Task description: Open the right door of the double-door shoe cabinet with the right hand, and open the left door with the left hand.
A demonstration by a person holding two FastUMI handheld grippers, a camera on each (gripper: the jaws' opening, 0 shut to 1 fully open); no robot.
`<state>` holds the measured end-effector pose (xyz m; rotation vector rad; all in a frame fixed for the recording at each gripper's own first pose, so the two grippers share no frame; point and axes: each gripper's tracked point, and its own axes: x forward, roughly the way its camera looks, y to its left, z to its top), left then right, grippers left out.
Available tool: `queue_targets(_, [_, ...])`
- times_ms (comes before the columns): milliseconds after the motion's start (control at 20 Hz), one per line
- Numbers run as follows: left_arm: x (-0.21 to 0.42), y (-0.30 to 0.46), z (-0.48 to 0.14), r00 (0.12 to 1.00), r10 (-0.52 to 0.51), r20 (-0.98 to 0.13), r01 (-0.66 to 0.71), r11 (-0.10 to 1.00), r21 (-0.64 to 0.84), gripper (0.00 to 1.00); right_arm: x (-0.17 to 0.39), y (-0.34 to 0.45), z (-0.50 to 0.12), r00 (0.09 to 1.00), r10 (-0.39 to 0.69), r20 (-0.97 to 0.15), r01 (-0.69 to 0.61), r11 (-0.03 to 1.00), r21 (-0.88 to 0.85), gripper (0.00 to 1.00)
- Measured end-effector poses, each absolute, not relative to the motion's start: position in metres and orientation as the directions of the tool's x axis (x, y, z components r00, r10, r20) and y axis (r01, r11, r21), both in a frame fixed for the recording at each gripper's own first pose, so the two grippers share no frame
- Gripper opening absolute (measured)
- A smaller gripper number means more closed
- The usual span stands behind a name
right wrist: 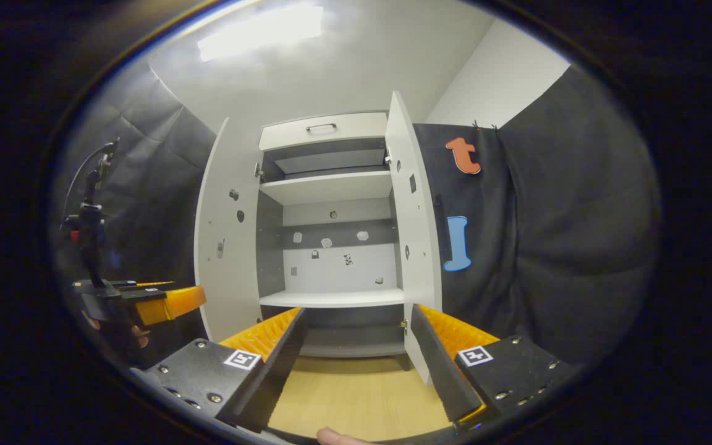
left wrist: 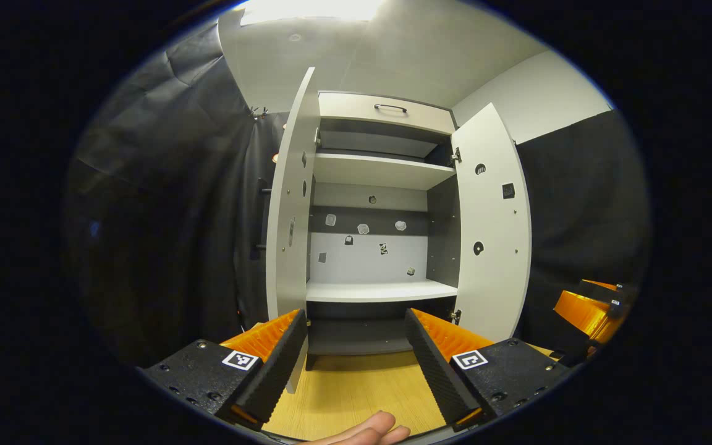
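1. Left claw point(left wrist: 356, 358) stands wide open with nothing between its fingers; right claw point(right wrist: 356, 364) likewise gapes, holding nothing.
2. Shoe cabinet point(left wrist: 377, 185) stands ahead on the wooden floor point(left wrist: 356, 389), left door point(left wrist: 291, 210) and right door point(left wrist: 492, 228) both swung open.
3. Bare shelves point(left wrist: 381, 289) show inside, a closed drawer point(left wrist: 387, 111) on top.

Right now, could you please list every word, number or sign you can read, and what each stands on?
No words or numbers can be read.
square black-and-white marker tags on the left gripper: patterns, not text.
small pale stickers on the back panel of the white double-door shoe cabinet: too small to read.
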<state>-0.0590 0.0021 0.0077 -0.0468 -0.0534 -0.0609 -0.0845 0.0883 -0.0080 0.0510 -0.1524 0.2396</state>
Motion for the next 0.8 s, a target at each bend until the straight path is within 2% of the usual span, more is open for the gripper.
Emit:
queue_targets(350, [-0.061, 0.021, 0.006, 0.998, -0.019, 0.064, 0.022, 0.999, -0.040, 0.98, -0.085, 0.101, -0.013, 0.956, 0.253, 0.147, -0.258, 0.966, 0.013, 1.00])
queue_targets(400, [-0.062, 0.022, 0.006, 0.998, -0.016, 0.066, 0.019, 0.999, -0.044, 0.98, -0.085, 0.103, -0.016, 0.957, 0.255, 0.138, -0.259, 0.966, 0.010, 0.96])
queue_targets(450, [-0.062, 0.024, 0.006, 0.998, -0.014, 0.068, 0.017, 0.999, -0.048, 0.98, -0.084, 0.105, -0.018, 0.958, 0.257, 0.131, -0.259, 0.966, 0.002, 1.00])
queue_targets(800, [-0.063, 0.027, 0.007, 0.998, -0.004, 0.070, 0.006, 0.999, -0.039, 0.98, -0.079, 0.104, -0.021, 0.963, 0.238, 0.127, -0.242, 0.970, 0.016, 1.00])
